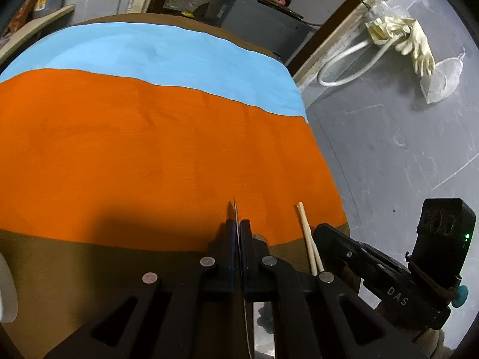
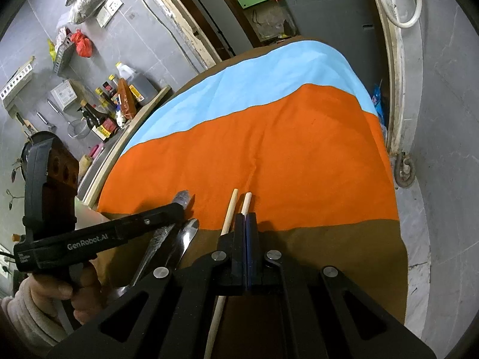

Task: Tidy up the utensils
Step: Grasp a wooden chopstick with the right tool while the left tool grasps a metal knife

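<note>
My left gripper (image 1: 238,224) is shut on a thin metal utensil handle (image 1: 236,214) seen edge-on; in the right wrist view that gripper (image 2: 176,208) holds the metal utensil (image 2: 183,197), with a second spoon (image 2: 187,233) just below it. My right gripper (image 2: 246,218) is shut on a wooden chopstick (image 2: 247,200). A second chopstick (image 2: 229,212) lies just left of it. The chopsticks (image 1: 307,230) and the right gripper (image 1: 332,233) also show in the left wrist view. All hover low over the table's near edge.
The table (image 2: 329,248) wears a brown, orange (image 1: 149,149) and light blue cloth. Bottles and a shelf (image 2: 116,101) stand at the left wall. Rubber gloves (image 1: 413,42) and a hose hang on the right wall. A grey cabinet (image 1: 257,21) stands behind the table.
</note>
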`<control>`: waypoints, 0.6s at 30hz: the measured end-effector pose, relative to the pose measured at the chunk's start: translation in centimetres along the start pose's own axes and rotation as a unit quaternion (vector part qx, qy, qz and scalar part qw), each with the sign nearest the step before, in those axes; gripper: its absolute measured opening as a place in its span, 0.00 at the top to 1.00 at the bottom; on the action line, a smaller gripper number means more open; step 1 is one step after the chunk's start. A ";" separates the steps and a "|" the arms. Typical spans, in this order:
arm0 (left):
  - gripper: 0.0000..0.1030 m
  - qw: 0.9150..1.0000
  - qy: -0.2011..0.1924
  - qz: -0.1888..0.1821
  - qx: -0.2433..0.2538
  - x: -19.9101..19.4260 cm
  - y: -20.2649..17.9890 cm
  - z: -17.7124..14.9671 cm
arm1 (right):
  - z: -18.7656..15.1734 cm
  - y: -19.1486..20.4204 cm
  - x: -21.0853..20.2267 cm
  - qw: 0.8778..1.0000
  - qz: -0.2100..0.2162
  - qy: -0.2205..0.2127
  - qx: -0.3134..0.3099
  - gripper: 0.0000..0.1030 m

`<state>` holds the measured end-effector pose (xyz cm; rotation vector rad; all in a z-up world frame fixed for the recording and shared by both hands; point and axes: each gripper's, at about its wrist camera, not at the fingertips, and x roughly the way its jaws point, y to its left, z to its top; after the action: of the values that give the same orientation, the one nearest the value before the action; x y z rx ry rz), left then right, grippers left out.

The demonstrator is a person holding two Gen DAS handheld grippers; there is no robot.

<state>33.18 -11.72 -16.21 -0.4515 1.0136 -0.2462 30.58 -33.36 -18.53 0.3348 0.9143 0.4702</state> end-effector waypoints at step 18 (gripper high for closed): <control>0.97 1.000 0.011 0.008 -0.012 0.1 0.3 0.3 | 0.3 2.7 1.3 0.995 -0.057 0.058 -0.063 0.83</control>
<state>33.48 -11.42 -16.33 -0.4632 1.0414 -0.2244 30.79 -30.42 -17.95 0.1414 1.0052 0.4434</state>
